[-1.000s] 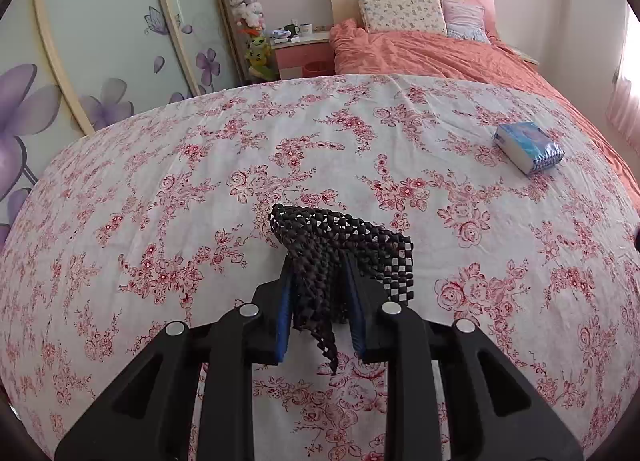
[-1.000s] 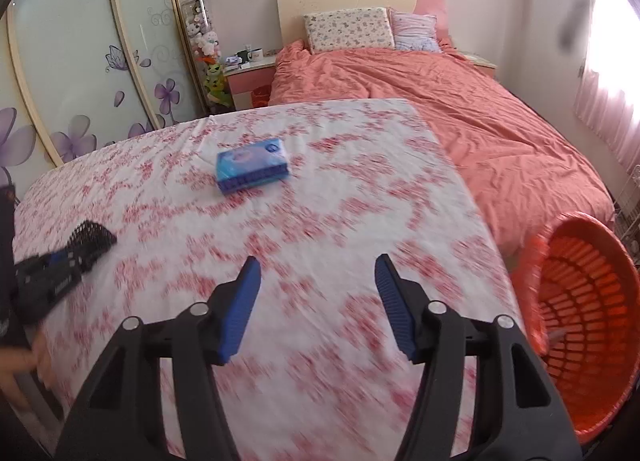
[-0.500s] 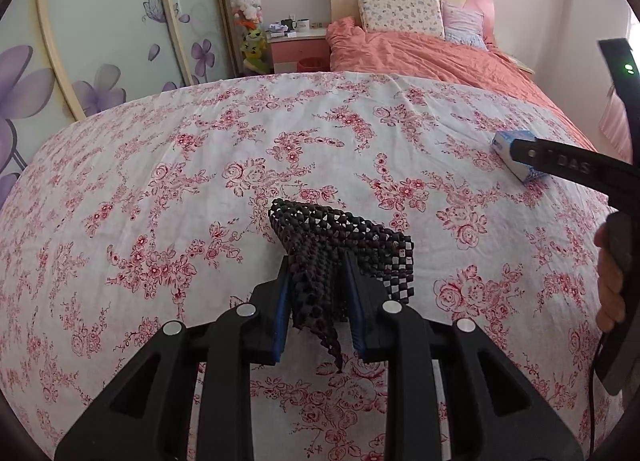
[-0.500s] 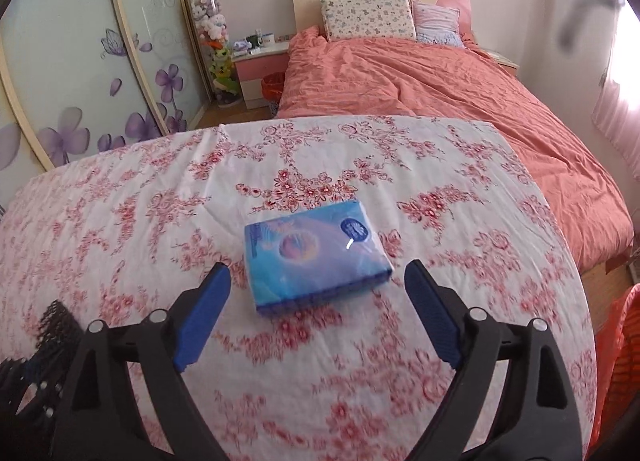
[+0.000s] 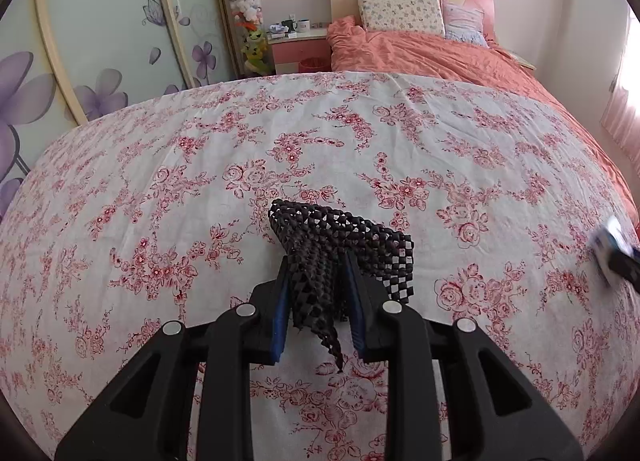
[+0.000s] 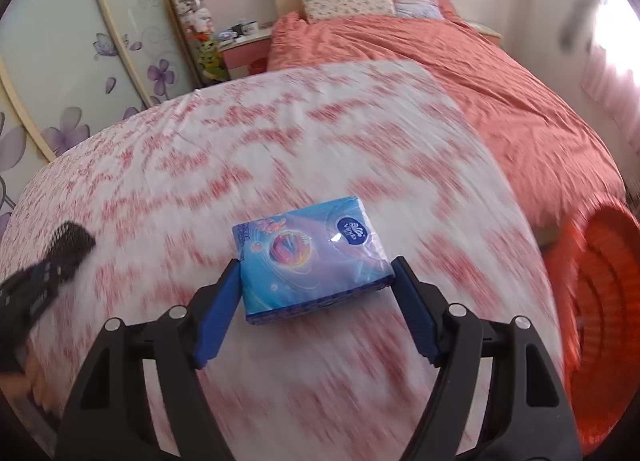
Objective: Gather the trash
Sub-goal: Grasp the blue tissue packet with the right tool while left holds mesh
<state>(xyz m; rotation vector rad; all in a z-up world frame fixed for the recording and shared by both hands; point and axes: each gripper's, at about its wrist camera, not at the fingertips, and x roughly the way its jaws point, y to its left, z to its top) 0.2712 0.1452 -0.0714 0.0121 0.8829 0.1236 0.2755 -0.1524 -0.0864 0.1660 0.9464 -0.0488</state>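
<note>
A bedroom scene seen from two handheld grippers above a table covered in a white cloth with red roses [image 5: 168, 165]. The left gripper [image 5: 316, 297] has its blue-padded jaws pressed together on a crumpled piece of black mesh netting [image 5: 340, 237], which bunches between the pads, fans out in front of them and hangs down in a point underneath. The right gripper [image 6: 316, 293] has its jaws closed against the two short sides of a blue tissue pack [image 6: 312, 257], which sits between the blue pads above the cloth; the cloth around it is smeared with motion blur, so whether the pack rests on it or is lifted cannot be told. In the right wrist view the left gripper and its netting show blurred at the far left edge, well apart from the pack. An orange plastic basket [image 6: 592, 301] stands at the right, beside the table's edge and lower down. Behind the table is a bed with a coral duvet [image 6: 500, 85] and two pillows [image 5: 400, 11], beside a wardrobe with purple flower doors [image 5: 92, 61]
</note>
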